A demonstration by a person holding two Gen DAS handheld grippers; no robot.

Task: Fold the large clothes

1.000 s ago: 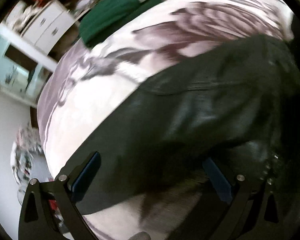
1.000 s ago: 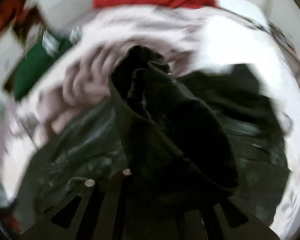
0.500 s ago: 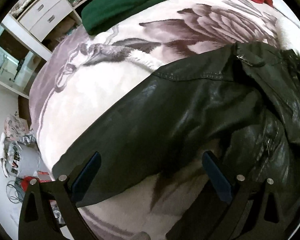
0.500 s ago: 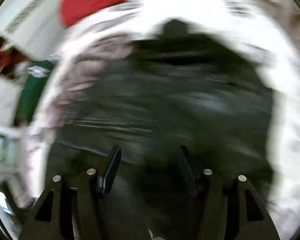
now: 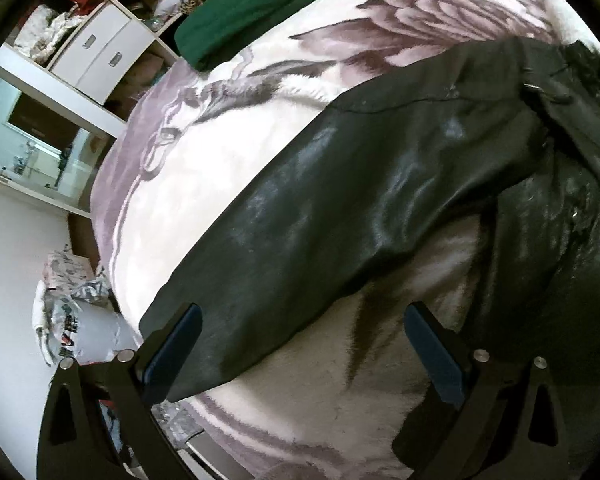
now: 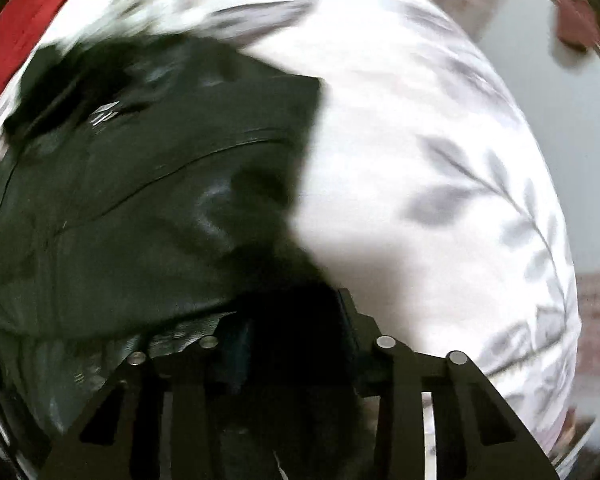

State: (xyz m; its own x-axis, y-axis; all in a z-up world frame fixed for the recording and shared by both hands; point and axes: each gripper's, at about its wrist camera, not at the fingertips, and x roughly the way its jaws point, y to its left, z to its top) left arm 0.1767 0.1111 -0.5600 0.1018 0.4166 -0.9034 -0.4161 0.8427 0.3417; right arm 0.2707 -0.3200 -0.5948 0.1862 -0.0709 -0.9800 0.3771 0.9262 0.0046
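Left gripper (image 5: 300, 344) is held open over the black leather jacket's (image 5: 380, 208) sleeve, to be grasped next and folded inward.

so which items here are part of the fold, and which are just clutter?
Job:
black leather jacket
left gripper, open over the sleeve end
right gripper, jacket between its fingers

Lying about:
green sweater
red cloth
white drawers
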